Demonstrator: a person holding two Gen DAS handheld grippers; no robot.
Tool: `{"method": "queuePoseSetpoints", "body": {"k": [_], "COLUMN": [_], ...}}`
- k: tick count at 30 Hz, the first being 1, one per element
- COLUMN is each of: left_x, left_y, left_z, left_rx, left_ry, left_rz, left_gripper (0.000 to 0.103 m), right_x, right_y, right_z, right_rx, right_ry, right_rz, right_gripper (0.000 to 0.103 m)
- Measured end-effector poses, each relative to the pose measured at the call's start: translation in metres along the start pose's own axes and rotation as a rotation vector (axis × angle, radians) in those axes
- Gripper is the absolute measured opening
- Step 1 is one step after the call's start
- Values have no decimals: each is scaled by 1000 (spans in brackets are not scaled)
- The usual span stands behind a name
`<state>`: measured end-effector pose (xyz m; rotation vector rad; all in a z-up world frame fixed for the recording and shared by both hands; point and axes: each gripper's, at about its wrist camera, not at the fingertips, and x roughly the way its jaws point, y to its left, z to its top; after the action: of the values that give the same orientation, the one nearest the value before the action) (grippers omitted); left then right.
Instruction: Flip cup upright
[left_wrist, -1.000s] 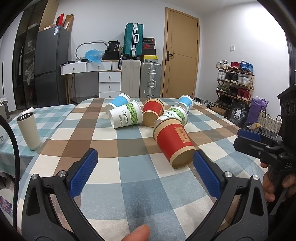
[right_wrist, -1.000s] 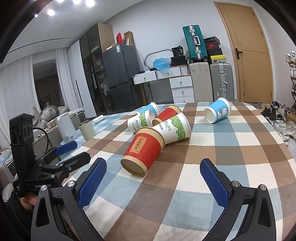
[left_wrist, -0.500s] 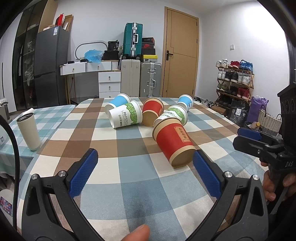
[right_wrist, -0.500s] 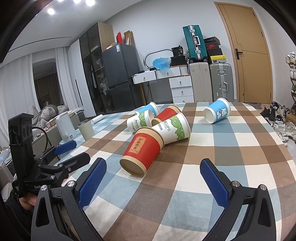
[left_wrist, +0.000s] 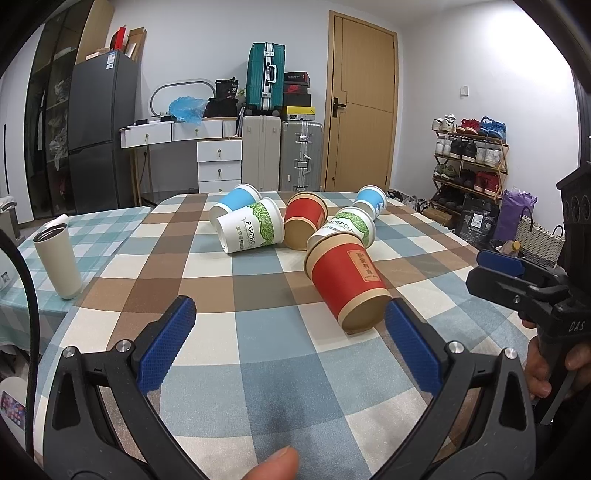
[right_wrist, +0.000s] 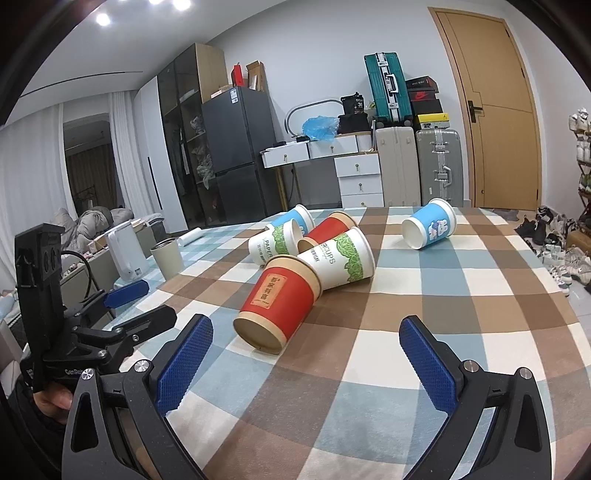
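Observation:
Several paper cups lie on their sides on a checked tablecloth (left_wrist: 258, 369). The nearest is a red cup (left_wrist: 345, 282) with a brown base toward me; it also shows in the right wrist view (right_wrist: 277, 301). Behind it lie two white-green cups (left_wrist: 251, 230) (right_wrist: 338, 260), another red cup (left_wrist: 304, 221) and two blue cups (left_wrist: 234, 201) (right_wrist: 430, 229). My left gripper (left_wrist: 290, 339) is open and empty, just short of the red cup. My right gripper (right_wrist: 304, 356) is open and empty, in front of the same cup.
A beige tumbler (left_wrist: 59, 262) stands upright on a lower table at the left. The right gripper's body (left_wrist: 532, 291) hovers past the table's right edge. A white kettle (right_wrist: 125, 254) stands left of the table. Suitcases and drawers stand behind.
Almost nothing has changed. The red cup sits very slightly closer in both views; both grippers stay open.

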<state>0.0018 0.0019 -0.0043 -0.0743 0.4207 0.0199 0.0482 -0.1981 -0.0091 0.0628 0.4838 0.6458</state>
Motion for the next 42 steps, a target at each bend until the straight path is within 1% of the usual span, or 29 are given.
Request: {"method": "queuePoseSetpoints", "body": {"k": [6,13,16,19,23,26,30,33,38,40,41,42], "left_x": [3,18,30,42,64,78,95,102,110,113,113,114], "left_y": [1,-6,-14,-22,-36,-42,-48,-50,-52,-52,-51,-51], "left_z": [3,11,15,18,20,20,19,18,21,23,23,23], "left_rx": [-7,-1,-4,4,25,15,-7,-25,-47,-50,-53,-58], "left_ry": [15,72,99,131,199,262,312,332,343,343,346,353], "left_rz": [-5,3,-8,-12,-26,-45,-62,-75,-69,-70,-68,-69], "left_gripper": [102,102,102,102,102,102,102,97,95,91,87,80], "right_x": [-2,-2,-3,-3,-3,-3,-4,-4,-3,-3,-3,-2], "right_y": [-7,-14,-17,-20,-25,-25,-24,-25,-26,-26,-26,-26], "right_z": [2,4,4,5,5,5,4,4,4,4,4,4], "right_rx": [10,22,36,44,66,68,69,74,77,79,79,80], "right_ry": [-1,-4,-6,-5,-5,-6,-3,-3,-2,-2,-1,0], "right_rz": [-23,-51,-54,-69,-63,-61,-60,-57,-55,-54,-55,-54], "right_gripper": [103,103,103,103,103,103,103,103,103,103,103,103]}}
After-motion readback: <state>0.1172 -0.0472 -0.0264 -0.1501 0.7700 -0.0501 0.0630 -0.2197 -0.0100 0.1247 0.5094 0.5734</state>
